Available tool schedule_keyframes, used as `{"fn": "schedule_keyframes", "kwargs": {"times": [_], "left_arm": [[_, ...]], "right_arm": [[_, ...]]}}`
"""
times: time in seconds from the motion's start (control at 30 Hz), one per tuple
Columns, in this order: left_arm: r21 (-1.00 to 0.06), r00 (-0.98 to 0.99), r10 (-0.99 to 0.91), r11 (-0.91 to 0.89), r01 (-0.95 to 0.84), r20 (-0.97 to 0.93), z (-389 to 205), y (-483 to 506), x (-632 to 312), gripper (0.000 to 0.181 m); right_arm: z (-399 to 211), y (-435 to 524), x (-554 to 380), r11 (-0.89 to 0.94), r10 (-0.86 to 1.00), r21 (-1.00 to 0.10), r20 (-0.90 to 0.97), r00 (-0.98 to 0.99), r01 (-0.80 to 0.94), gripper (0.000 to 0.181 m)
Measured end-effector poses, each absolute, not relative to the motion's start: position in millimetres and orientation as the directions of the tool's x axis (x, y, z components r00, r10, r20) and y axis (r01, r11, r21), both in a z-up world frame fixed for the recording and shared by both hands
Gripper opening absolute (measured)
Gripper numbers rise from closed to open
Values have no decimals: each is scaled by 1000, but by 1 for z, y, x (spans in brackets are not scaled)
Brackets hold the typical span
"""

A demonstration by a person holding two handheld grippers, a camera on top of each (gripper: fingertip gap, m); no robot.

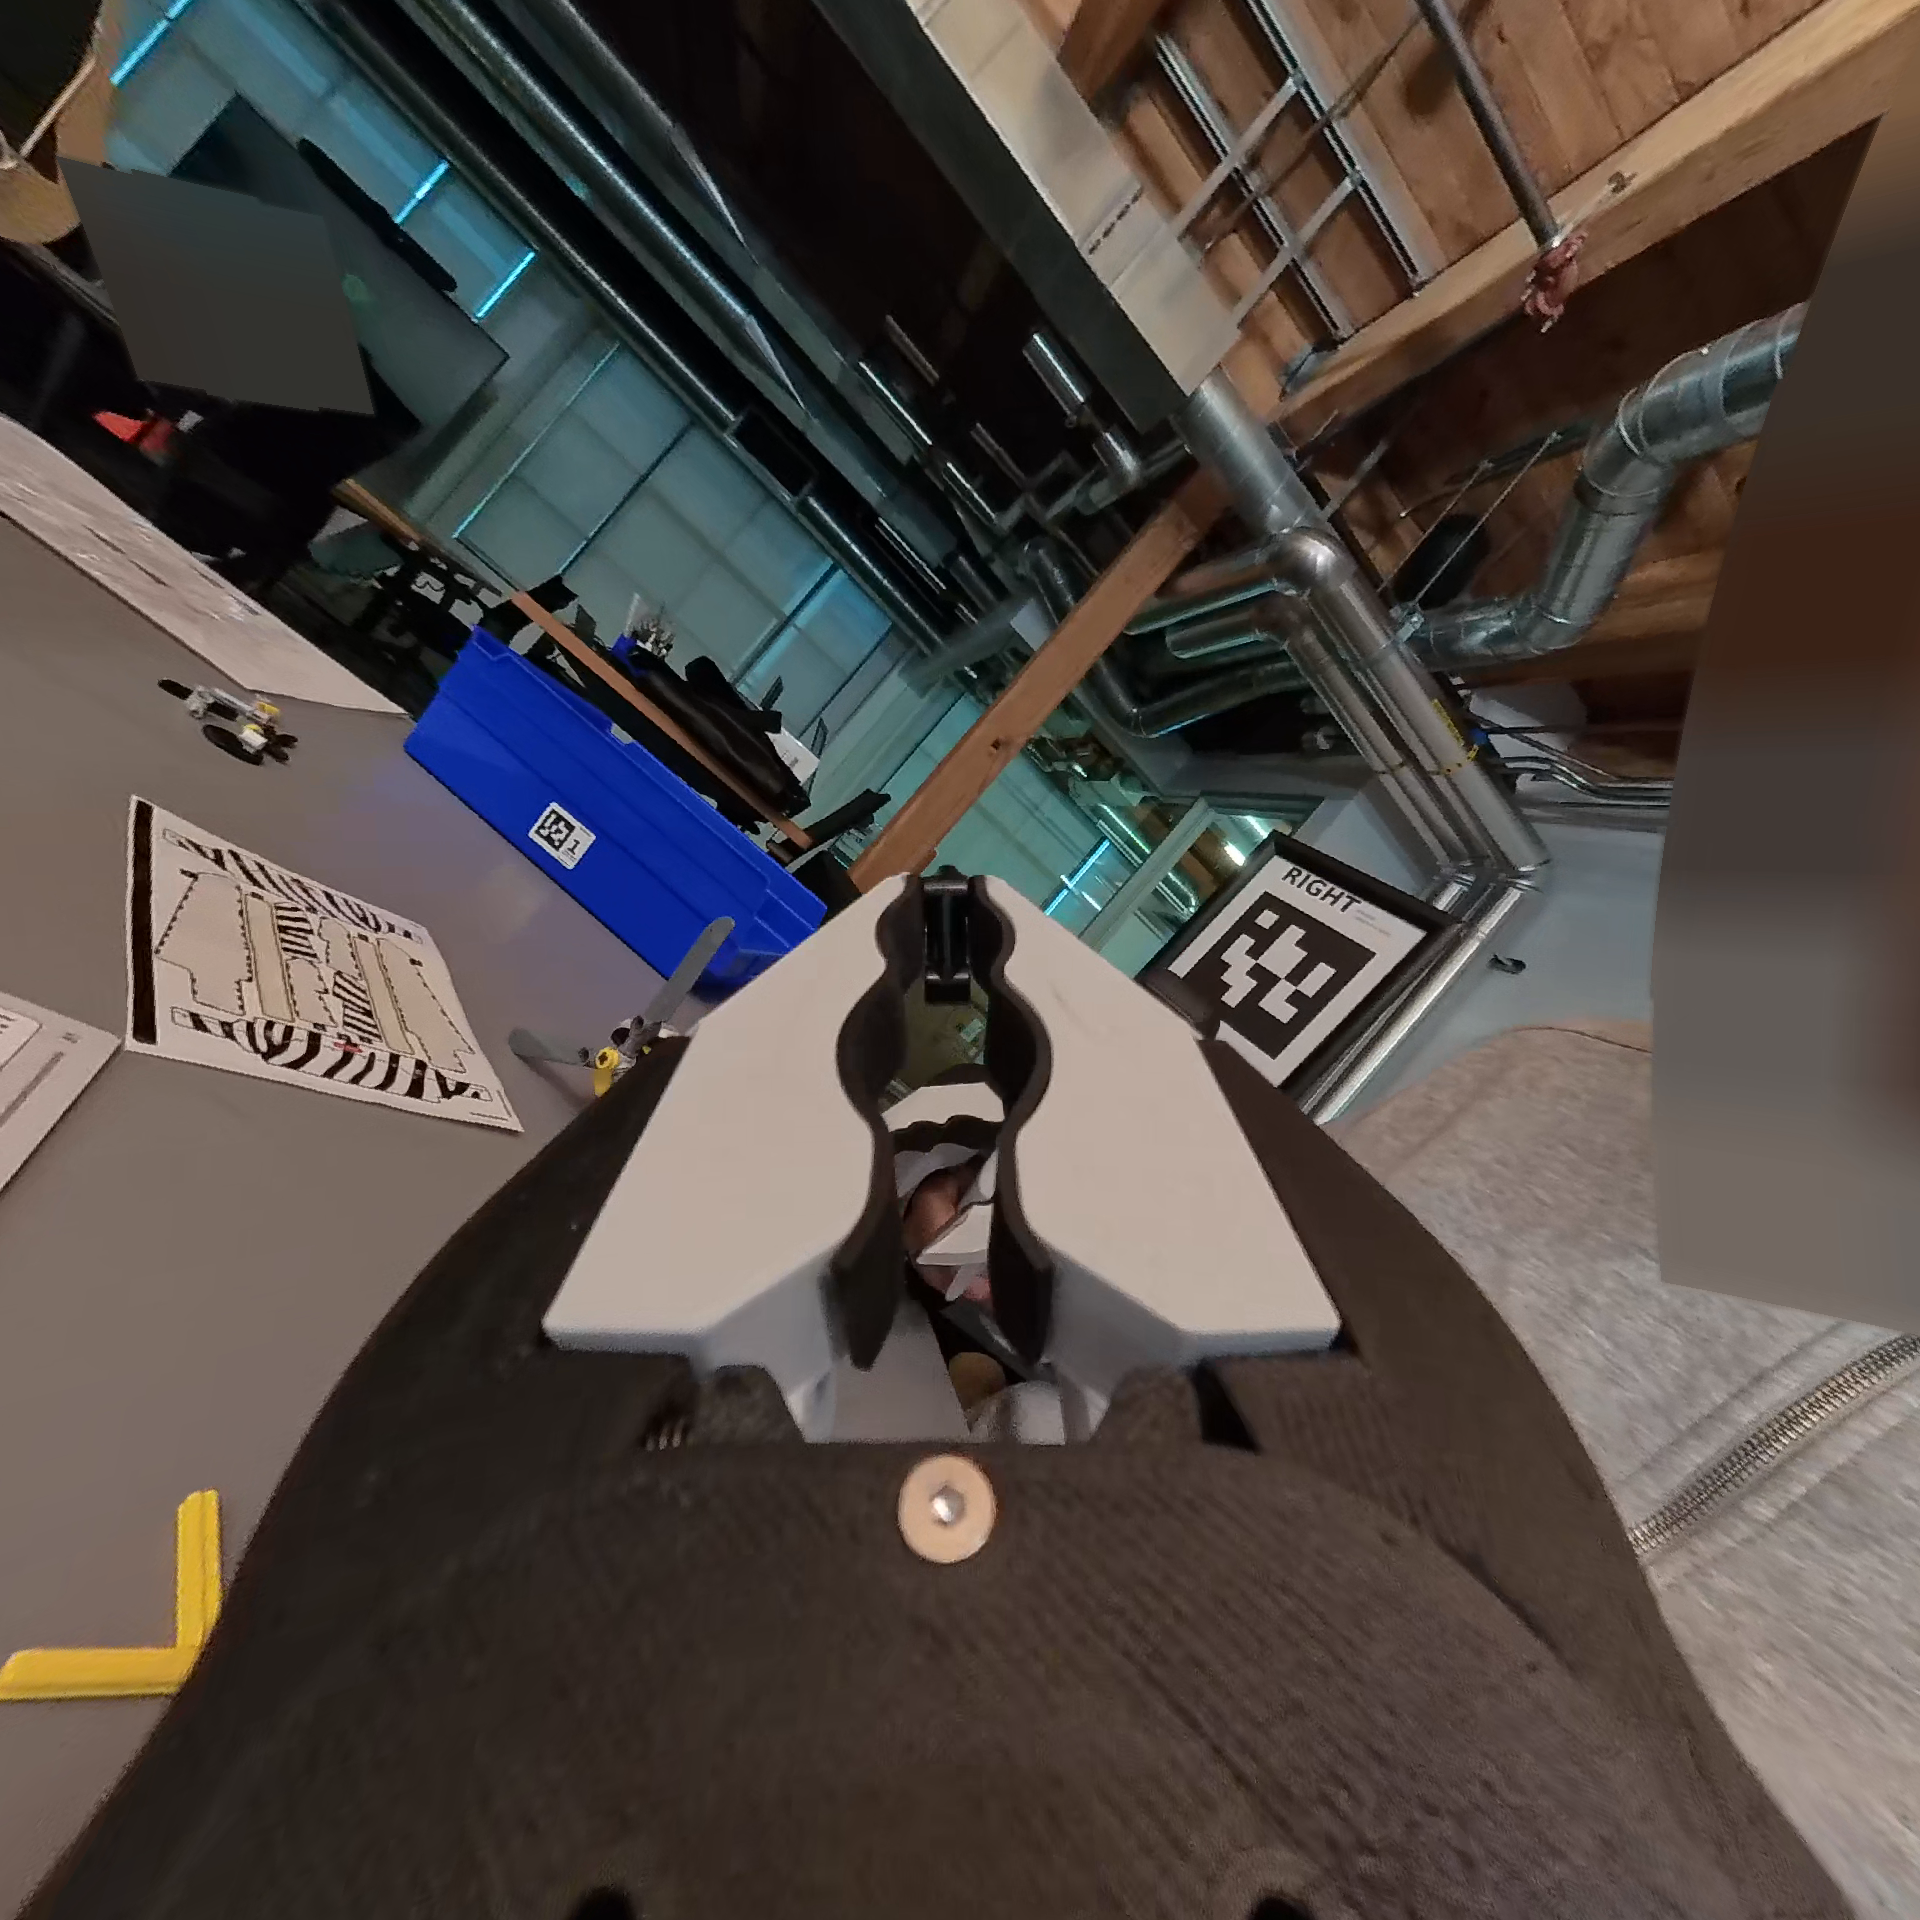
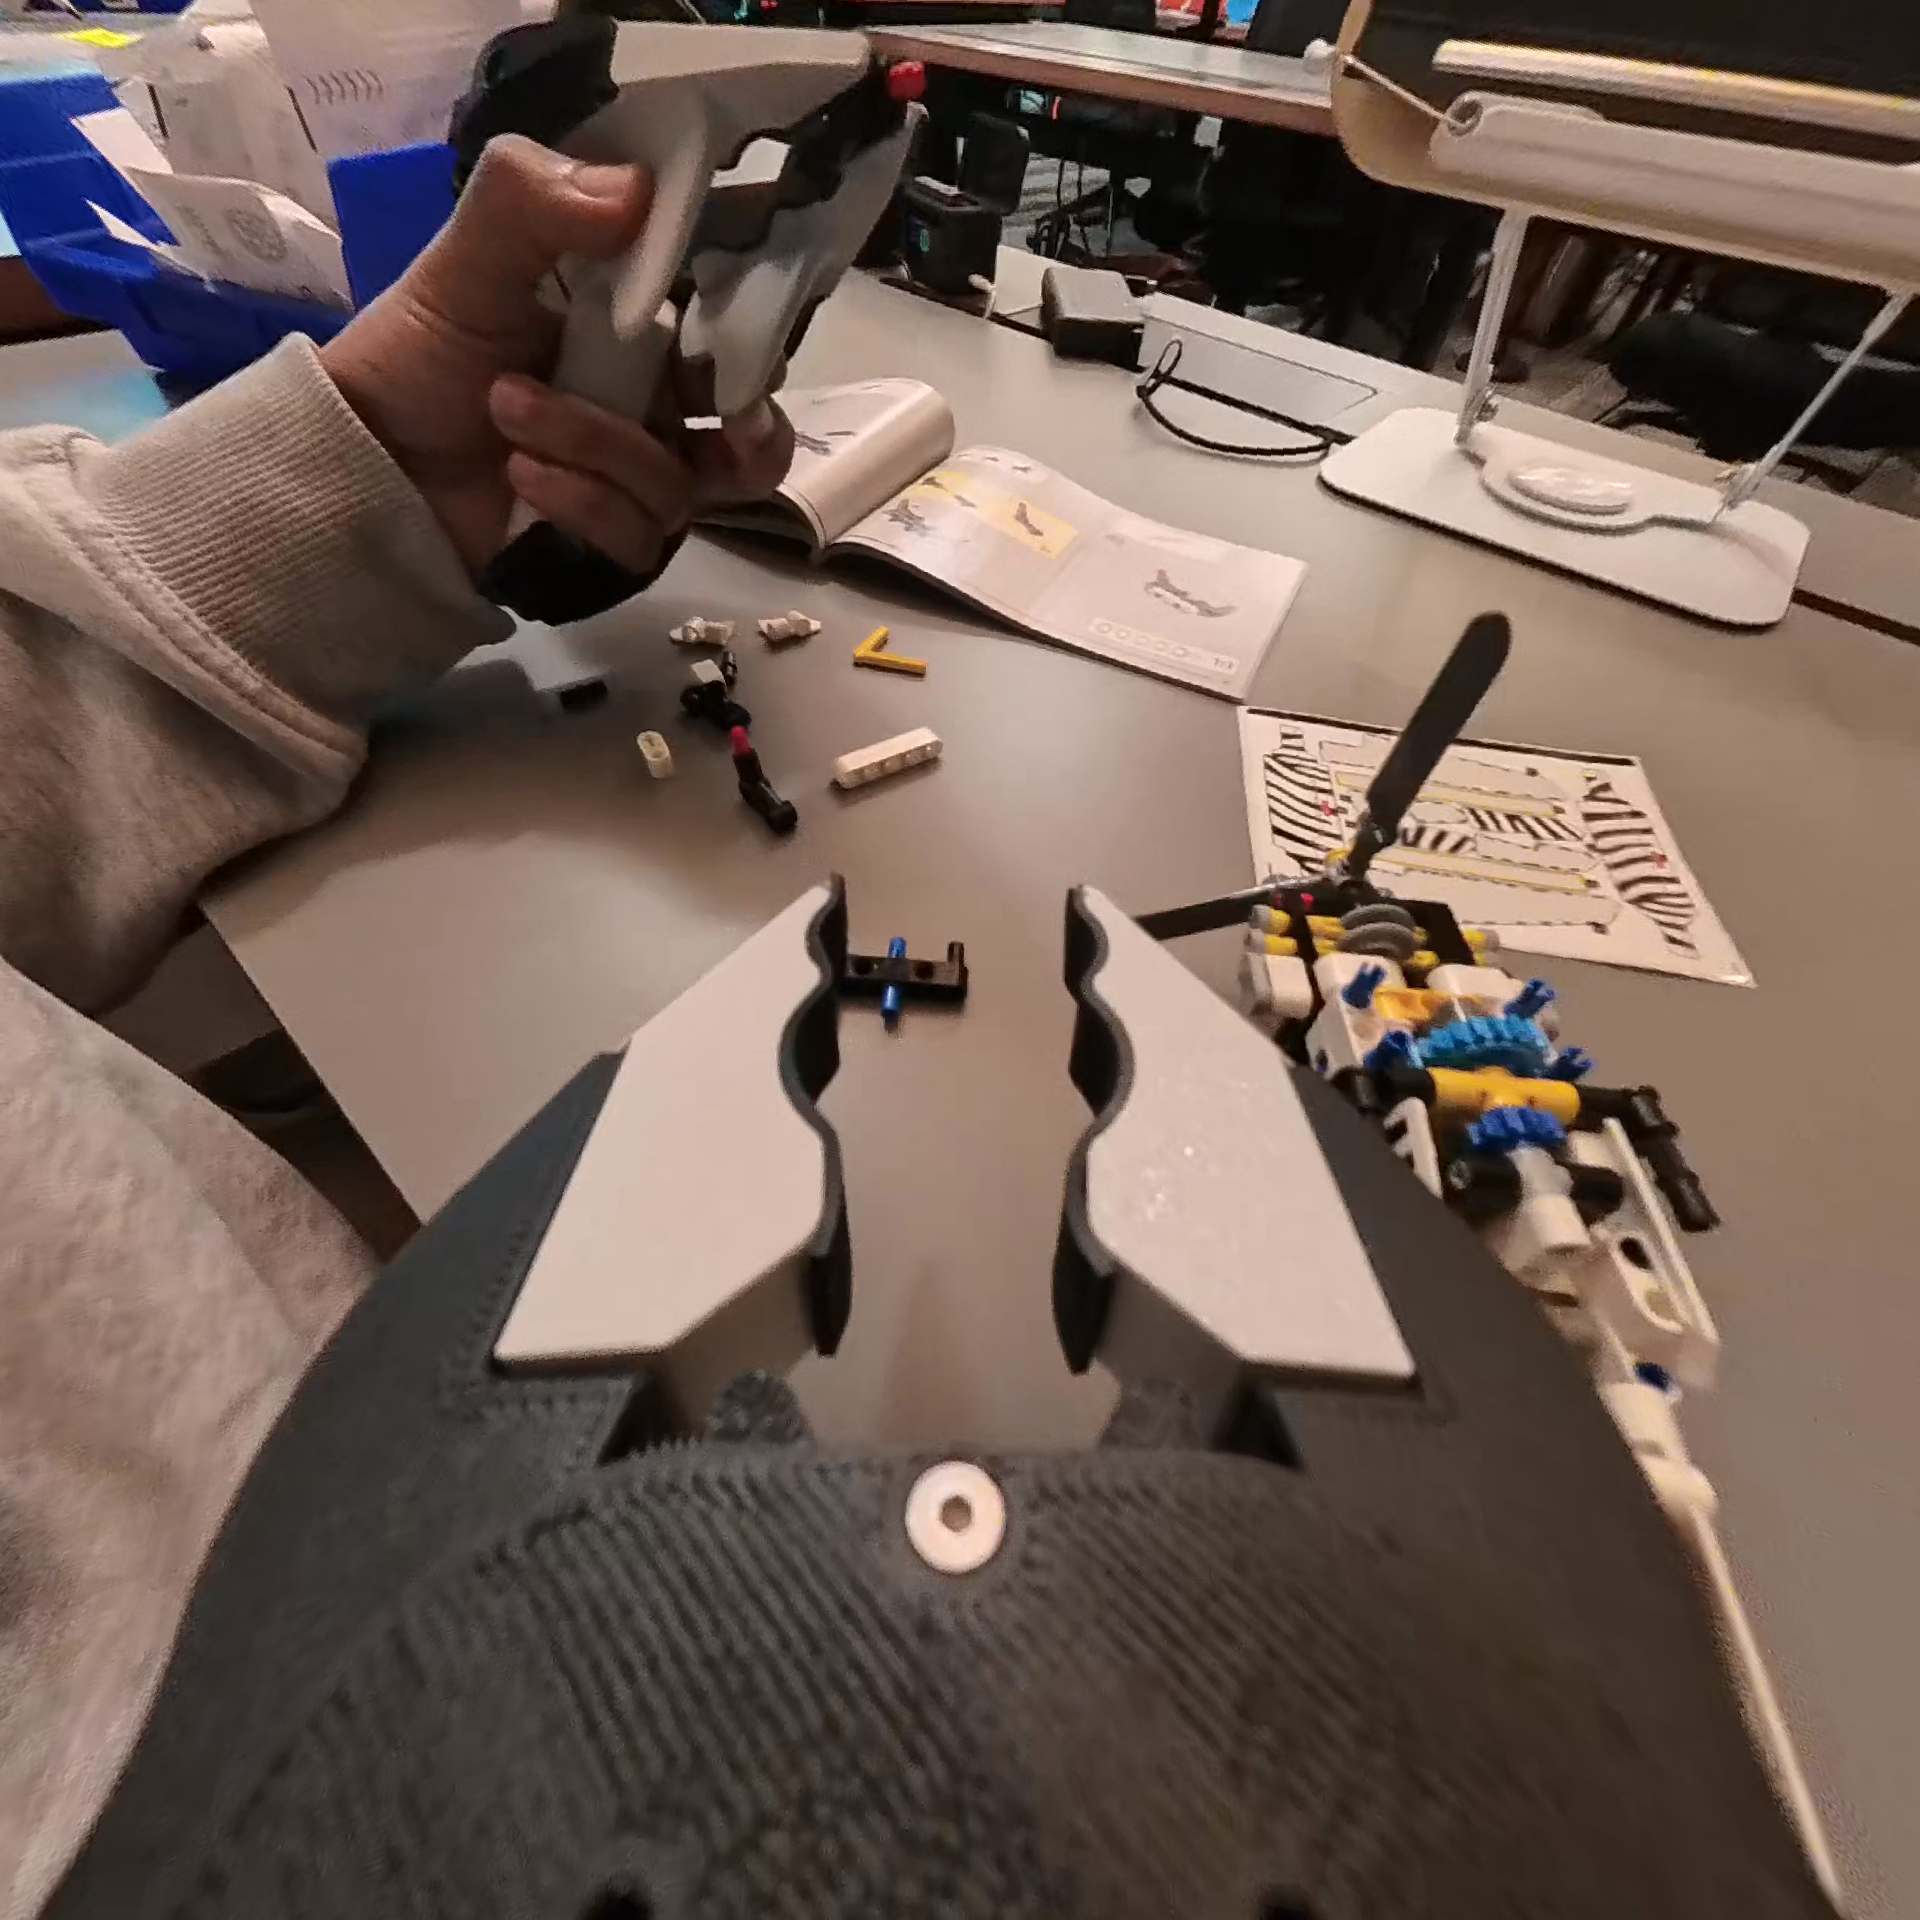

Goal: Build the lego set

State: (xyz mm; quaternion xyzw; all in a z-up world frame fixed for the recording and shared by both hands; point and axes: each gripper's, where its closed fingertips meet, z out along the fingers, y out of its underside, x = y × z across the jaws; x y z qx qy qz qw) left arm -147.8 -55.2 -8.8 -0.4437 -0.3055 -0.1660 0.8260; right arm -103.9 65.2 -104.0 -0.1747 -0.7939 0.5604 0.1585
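Left wrist view: my left claw point(image 1: 945, 935) is raised and tilted toward the ceiling, jaws nearly together, pinching a small black piece point(image 1: 945, 940) at the very tips. Off to its left on the grey table point(image 1: 260, 1247) lie a striped sticker sheet point(image 1: 301, 977), a tiny grey-and-yellow sub-assembly point(image 1: 234, 717) farther out, and a yellow angled piece point(image 1: 135, 1621) close by the claw body; a blue bin point(image 1: 613, 821) sits beyond. A grey blade point(image 1: 681, 977) pokes up just left of the fingertips, probably part of the model. Right wrist view: my right claw point(image 2: 951, 914) hangs low over the table, jaws spread wide, holding nothing. Straight ahead between the tips lies a black beam with a blue pin point(image 2: 904, 971), touching neither finger. Just right of the claw sits the lego model point(image 2: 1444, 1070): white, yellow and black frame, blue gears, black rotor blade sticking up, so a helicopter-type build, roughly the core done, no outer shell. Ahead and left are loose pieces point(image 2: 769, 717), white beams, black connectors, a yellow angle, all unattached. The open instruction booklet point(image 2: 1039, 551) lies beyond them. My left hand point(image 2: 520, 395) holds the other claw up high at far left. Judging by this, mid-build: plenty of parts and stickers left.
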Motion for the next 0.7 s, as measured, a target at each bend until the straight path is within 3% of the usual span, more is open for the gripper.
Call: {"fn": "schedule_keyframes", "kwargs": {"times": [0.6, 0.7], "left_arm": [[-598, 746, -82, 543, 589, 661, -7, -48, -144, 6], [-618, 799, -81, 589, 521, 596, 7, -57, -139, 6]], "right_arm": [[-119, 49, -98, 436, 379, -900, 168, -910, 16, 40], [-121, 47, -95, 462, 364, -887, 206, -908, -16, 39]]}}
